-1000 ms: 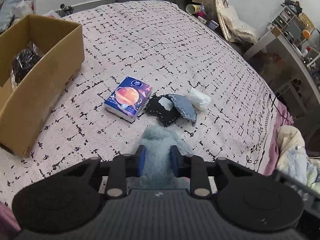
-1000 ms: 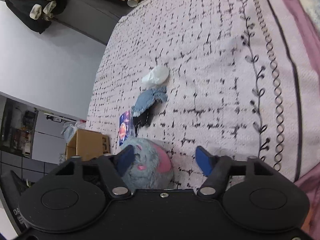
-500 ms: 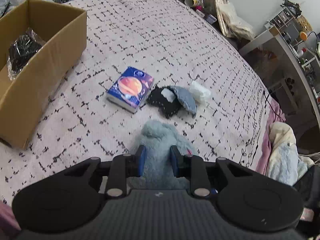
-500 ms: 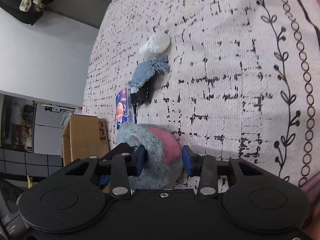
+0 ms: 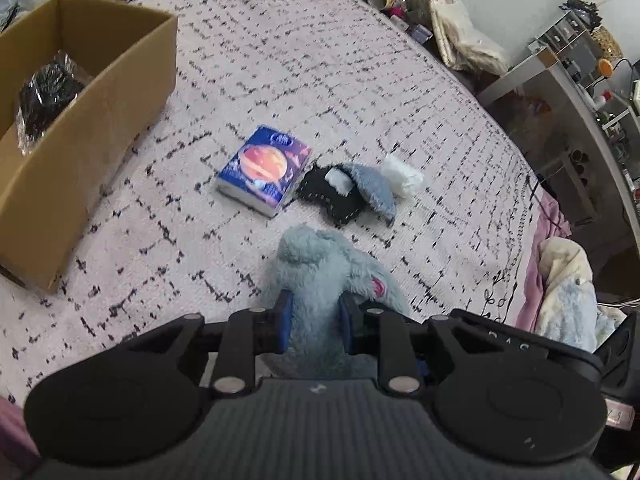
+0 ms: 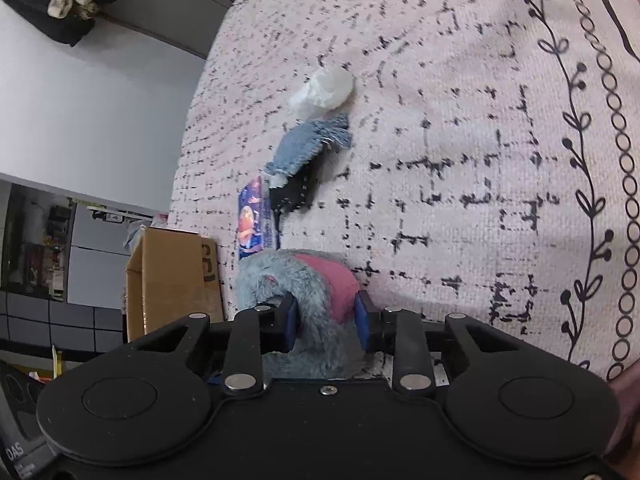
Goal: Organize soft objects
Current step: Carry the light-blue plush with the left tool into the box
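Note:
A fluffy blue plush toy (image 5: 320, 256) with a pink patch (image 6: 332, 280) lies on the patterned bed cover (image 5: 320, 60). My left gripper (image 5: 316, 320) has its pads pressed on the plush, the jaws still closing a little. From the other side my right gripper (image 6: 326, 320) is closing too, and its blue pads squeeze the fur. Beyond the plush lie a blue tissue pack (image 5: 266, 168), a black stitched pouch (image 5: 332, 196), a denim scrap (image 5: 374, 186) and a white wad (image 5: 402, 174).
An open cardboard box (image 5: 92, 120) stands at the left of the bed and holds a black item in clear wrap (image 5: 48, 96). A cluttered shelf (image 5: 568, 92) and a heap of blankets (image 5: 568, 292) lie off the right edge.
The right gripper's jaws went from wide apart beside the plush to closed on it. The left gripper kept its hold on the plush and hardly shifted.

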A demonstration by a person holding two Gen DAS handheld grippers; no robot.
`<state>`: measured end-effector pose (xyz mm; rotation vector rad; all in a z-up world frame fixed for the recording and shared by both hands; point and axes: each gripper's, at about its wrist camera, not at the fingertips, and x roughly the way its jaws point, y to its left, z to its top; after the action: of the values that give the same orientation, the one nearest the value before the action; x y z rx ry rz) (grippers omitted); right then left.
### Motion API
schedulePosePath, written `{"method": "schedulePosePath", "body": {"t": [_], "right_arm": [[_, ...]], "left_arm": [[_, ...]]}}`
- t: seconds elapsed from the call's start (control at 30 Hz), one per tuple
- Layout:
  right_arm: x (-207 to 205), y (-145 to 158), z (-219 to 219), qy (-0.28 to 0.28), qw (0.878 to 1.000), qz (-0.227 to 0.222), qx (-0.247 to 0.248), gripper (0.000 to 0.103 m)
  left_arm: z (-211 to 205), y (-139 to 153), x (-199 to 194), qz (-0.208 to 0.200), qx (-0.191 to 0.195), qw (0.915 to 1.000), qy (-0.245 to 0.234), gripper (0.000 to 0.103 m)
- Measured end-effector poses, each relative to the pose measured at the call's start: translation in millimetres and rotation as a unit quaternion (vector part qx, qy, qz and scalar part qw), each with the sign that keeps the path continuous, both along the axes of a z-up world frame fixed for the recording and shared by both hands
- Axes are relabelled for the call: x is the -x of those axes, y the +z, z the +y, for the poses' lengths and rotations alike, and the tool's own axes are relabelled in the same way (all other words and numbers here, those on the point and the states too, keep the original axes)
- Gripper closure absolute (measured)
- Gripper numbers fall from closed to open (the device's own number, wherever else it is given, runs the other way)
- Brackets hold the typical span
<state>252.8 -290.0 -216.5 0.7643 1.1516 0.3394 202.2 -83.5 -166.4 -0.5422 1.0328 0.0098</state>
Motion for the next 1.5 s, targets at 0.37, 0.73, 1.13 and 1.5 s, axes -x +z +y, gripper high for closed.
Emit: {"method": "schedulePosePath", "body": {"t": [0.37,0.73,1.13,1.5], "right_arm": [[3.0,27.9,20.4,0.02,0.997,-0.075,-0.011,0.081],[7.5,46.9,40.8,0.024,0.991,-0.13,-0.029,0.081],[8.8,72.2,74.2,0.053,0.98,-0.19,-0.034,0.081],[5.6,93.1,103.4,0.082,0.969,-0.227,-0.044,0.081]], "left_arm": [[16.9,35.5,-1.0,-0.043,-0.014,0.999,-0.004,0.083],[37.5,60.9,5.9,-0.081,-0.028,0.9963,0.0,0.083],[71.5,83.5,18.0,-0.118,-0.03,0.9924,0.021,0.084],[104.3,102.0,22.6,-0.143,-0.023,0.9888,0.037,0.084]]}}
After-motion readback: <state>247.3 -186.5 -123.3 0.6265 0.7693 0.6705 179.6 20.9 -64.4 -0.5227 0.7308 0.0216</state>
